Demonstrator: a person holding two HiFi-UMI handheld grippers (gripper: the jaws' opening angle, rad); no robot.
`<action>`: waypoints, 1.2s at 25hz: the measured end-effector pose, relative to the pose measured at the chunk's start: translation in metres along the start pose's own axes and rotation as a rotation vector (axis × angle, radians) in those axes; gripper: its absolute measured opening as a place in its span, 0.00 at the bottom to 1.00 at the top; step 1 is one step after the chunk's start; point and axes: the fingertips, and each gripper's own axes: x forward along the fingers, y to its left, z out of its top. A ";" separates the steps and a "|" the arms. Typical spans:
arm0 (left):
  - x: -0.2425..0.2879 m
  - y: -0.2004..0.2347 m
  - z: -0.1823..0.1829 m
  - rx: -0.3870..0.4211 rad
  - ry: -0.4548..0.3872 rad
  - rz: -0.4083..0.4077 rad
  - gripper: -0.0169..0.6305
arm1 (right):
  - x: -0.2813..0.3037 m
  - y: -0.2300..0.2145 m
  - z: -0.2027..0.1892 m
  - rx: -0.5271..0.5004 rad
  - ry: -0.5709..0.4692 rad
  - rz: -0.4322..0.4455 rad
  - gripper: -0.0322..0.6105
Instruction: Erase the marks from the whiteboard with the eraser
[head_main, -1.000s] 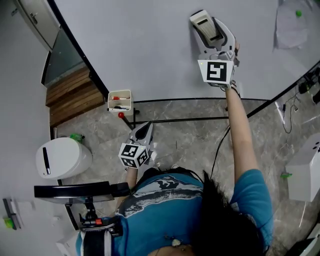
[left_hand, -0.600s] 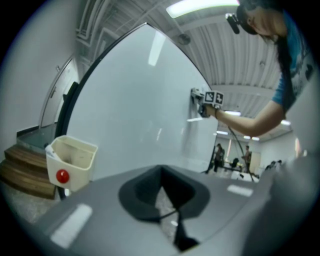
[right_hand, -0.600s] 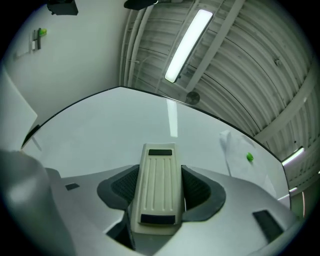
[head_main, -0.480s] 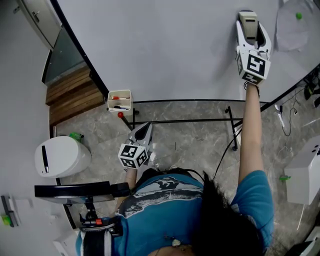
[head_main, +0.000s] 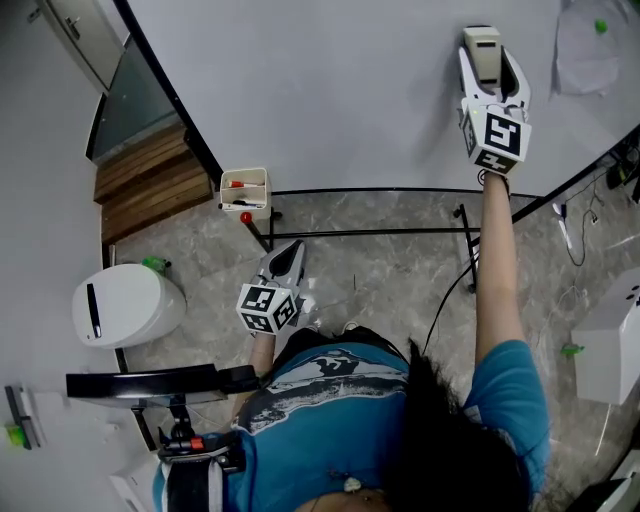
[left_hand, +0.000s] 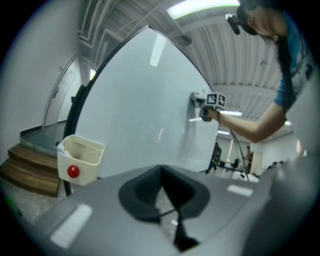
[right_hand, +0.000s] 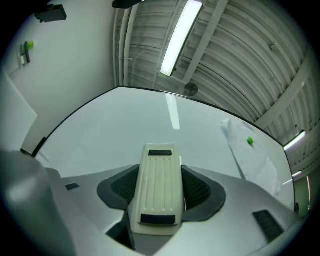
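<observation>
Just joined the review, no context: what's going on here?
A person stands at a whiteboard with a claw in each hand. The right claw is shut on the eraser, held high on the board's right part. The left claw hangs low by the waist, shut and empty. The board looks clean around the eraser.
</observation>
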 end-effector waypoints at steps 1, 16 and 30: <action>-0.002 0.001 -0.001 -0.002 0.001 -0.002 0.03 | -0.005 0.013 -0.004 0.010 0.012 0.017 0.46; -0.040 -0.010 -0.042 -0.036 0.085 -0.065 0.03 | -0.136 0.167 -0.090 0.173 0.297 0.204 0.46; -0.063 -0.055 -0.057 -0.016 0.095 -0.083 0.03 | -0.296 0.229 -0.117 0.348 0.492 0.318 0.46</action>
